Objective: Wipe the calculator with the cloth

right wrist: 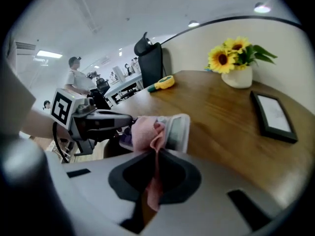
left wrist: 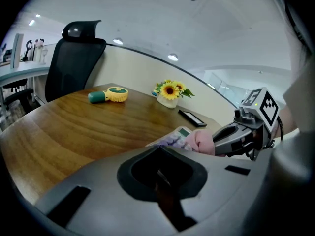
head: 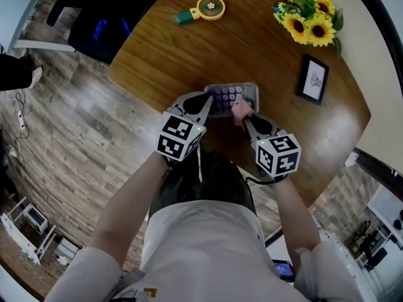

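Note:
The calculator (head: 232, 97) with purple keys lies near the front edge of the round wooden table (head: 189, 49). My left gripper (head: 209, 101) is shut on its left edge. In the left gripper view only the far part of the calculator (left wrist: 175, 136) shows over the gripper body. My right gripper (head: 245, 117) is shut on a pink cloth (head: 241, 110), which is bunched and pressed on the calculator's near right part. In the right gripper view the cloth (right wrist: 144, 131) covers the keys, and the display end of the calculator (right wrist: 178, 131) shows beside it.
A small vase of sunflowers (head: 310, 17) and a flat black picture frame (head: 313, 79) sit on the right of the table. A yellow and green hand fan (head: 203, 9) lies at the back. A black office chair (head: 104, 17) stands behind the table on the left.

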Demonstrator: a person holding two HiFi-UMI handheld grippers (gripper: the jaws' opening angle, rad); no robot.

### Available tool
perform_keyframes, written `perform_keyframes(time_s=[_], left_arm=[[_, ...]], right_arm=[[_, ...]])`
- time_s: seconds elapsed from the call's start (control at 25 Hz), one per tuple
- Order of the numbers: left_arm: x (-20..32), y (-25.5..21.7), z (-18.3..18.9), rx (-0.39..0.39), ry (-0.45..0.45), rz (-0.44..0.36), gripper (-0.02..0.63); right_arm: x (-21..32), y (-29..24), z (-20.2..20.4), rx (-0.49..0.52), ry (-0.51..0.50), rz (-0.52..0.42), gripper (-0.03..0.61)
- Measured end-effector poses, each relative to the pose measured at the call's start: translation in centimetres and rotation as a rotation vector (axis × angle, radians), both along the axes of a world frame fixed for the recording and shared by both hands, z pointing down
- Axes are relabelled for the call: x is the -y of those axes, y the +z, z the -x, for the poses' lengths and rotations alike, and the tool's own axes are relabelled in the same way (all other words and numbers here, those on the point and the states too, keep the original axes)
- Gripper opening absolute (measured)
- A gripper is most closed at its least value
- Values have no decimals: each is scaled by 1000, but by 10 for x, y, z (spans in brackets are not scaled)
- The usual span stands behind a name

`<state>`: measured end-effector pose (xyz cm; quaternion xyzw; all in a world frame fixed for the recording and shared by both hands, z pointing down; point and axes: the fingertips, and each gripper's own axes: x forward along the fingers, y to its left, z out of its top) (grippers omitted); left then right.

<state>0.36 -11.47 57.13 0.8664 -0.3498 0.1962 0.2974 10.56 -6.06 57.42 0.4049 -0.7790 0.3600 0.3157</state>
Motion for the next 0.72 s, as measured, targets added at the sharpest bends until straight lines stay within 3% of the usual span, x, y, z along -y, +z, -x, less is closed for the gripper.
perform_keyframes(time_s=[0.36,0.52,0.72], left_arm=[[-1,1,-2,34,15,3,3],[3,2,2,34,-7,82,3],[8,-20,23,42,-33,89,5]], right_arm=[[6,-7,-102,-164,212,-5,21],[30,-33,-116,-113,281,-69,23],[63,-98,-99,-8,270,-191,23]])
